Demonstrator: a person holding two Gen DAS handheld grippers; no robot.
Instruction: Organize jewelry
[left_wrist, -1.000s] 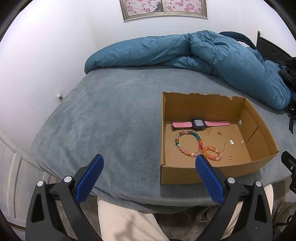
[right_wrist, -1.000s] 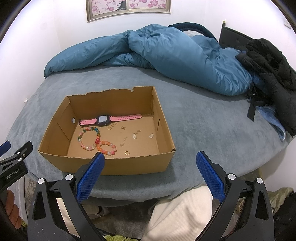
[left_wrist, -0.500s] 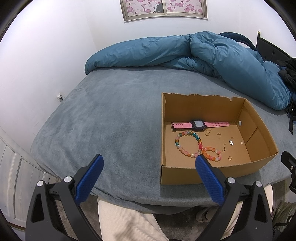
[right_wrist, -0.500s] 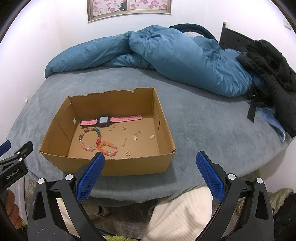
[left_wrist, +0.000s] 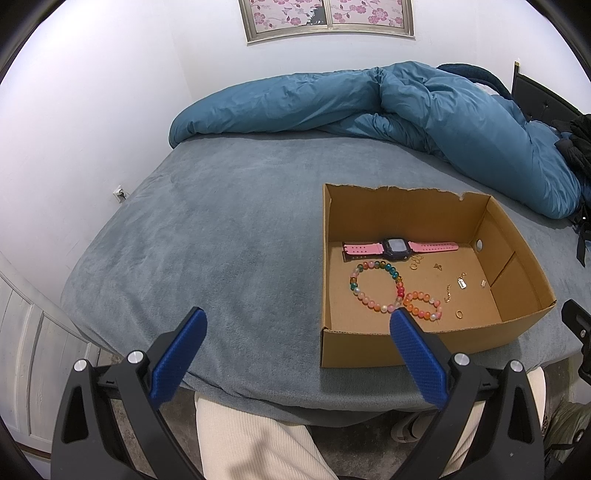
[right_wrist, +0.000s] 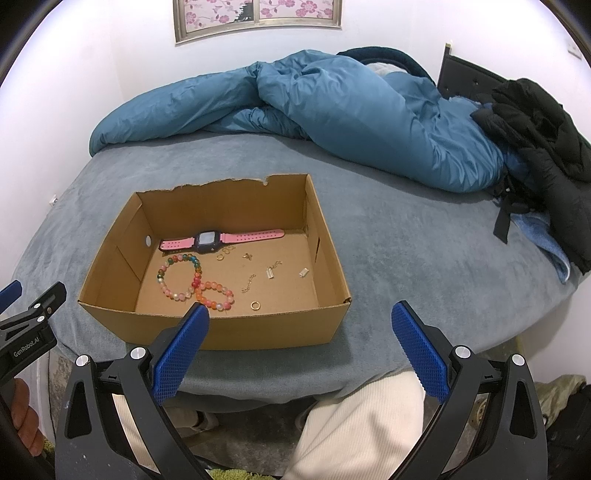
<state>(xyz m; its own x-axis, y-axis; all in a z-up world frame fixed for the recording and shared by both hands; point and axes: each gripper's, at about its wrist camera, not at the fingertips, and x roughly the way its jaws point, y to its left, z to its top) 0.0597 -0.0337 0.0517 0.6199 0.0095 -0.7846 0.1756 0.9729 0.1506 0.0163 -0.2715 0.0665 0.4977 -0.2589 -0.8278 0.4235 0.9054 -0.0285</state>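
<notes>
An open cardboard box (left_wrist: 517, 254) (right_wrist: 328, 258) sits on the grey bed near its front edge. Inside lie a pink watch (left_wrist: 397, 248) (right_wrist: 207, 240), a multicolour bead bracelet (left_wrist: 373, 286) (right_wrist: 179, 275), a smaller orange bead bracelet (left_wrist: 424, 305) (right_wrist: 216, 293), a gold ring (left_wrist: 459, 314) (right_wrist: 255, 305) and several small gold pieces. My left gripper (left_wrist: 297, 317) is open and empty, in front of the bed edge, left of the box. My right gripper (right_wrist: 301, 314) is open and empty, in front of the box's right corner.
A rumpled blue duvet (left_wrist: 369, 107) (right_wrist: 332, 110) lies across the back of the bed (left_wrist: 221, 229). Black clothing (right_wrist: 546, 136) is piled at the right. White walls stand behind and to the left. My legs in cream trousers (left_wrist: 258, 443) are below the bed edge.
</notes>
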